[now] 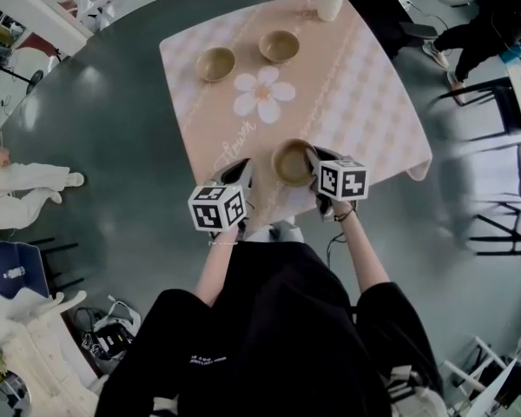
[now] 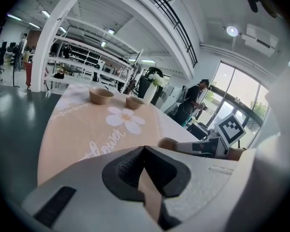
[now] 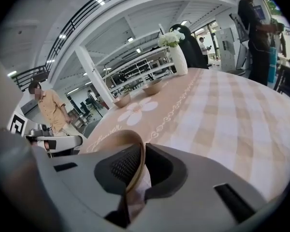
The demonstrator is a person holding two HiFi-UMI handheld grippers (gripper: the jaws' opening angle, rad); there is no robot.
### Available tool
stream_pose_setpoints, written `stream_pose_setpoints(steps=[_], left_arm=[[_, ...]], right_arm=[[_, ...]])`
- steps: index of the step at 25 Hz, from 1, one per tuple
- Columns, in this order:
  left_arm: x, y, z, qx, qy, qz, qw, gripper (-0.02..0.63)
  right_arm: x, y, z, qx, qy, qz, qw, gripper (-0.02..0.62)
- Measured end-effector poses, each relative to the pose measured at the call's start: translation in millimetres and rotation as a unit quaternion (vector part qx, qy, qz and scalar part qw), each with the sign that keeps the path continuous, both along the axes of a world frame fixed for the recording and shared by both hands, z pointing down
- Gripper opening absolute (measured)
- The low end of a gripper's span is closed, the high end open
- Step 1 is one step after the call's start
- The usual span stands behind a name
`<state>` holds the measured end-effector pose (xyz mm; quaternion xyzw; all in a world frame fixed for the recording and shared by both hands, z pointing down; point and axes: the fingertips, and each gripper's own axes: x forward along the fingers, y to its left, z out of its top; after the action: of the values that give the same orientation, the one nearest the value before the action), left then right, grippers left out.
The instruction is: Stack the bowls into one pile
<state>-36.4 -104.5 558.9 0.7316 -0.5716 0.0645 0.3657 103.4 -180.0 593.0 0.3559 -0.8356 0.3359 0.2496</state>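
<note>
1. A tan bowl [image 1: 293, 162] sits at the near edge of the table [image 1: 373, 85], its rim pinched between the jaws of the right gripper [image 3: 141, 152], one jaw inside the bowl and one outside. Whether the bowl rests on the cloth or hangs just above it cannot be told.
2. Two matching bowls wait at the far end: the far left bowl [image 1: 215, 62] and the far right bowl [image 1: 280, 46], near each other but apart, beyond a white flower print [image 1: 263, 95].
3. The left gripper [image 2: 144, 150] hovers just beside the held bowl, on its left, jaws closed tip to tip with nothing between them.
4. A white vase [image 1: 330, 0] of flowers stands at the far corner, well apart from the bowls.
5. The step in hand appears to be the first pick-up: no bowl is stacked yet, and all three are apart.
6. The next move likely calls for carrying the held bowl across the flower print, keeping it level, centring it over one far bowl and opening the jaws only once it nests inside.
</note>
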Motion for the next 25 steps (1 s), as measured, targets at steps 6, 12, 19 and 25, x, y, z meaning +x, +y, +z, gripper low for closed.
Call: stream_pose_setpoints(steps=[6,12,19,25], left_arm=[[-15.8,-5.5,-3.1,0.006,0.0,0.003,1.0,-0.003],[-32.7,-14.3,-4.4,0.018,0.004,-0.002,0.9998,-0.003],[-52.1,-19.8,-18.7,0.046,0.002,-0.017,0.9988,-0.003],[-52.6,-33.1,-26.6,0.065,0.004,-0.03,0.9975,-0.003]], right_arm=[[-5.8,-2.2,-6.6,0.001,-0.009,0.013,1.0,0.015],[-22.2,-14.7,-17.0,0.008,-0.041,0.028,0.999,0.015],[-57.1,-30.2,-39.8,0.019,-0.094,0.039,0.995,0.015],[-75.4,-51.7,-54.9,0.037,-0.104,0.028,0.994,0.015]])
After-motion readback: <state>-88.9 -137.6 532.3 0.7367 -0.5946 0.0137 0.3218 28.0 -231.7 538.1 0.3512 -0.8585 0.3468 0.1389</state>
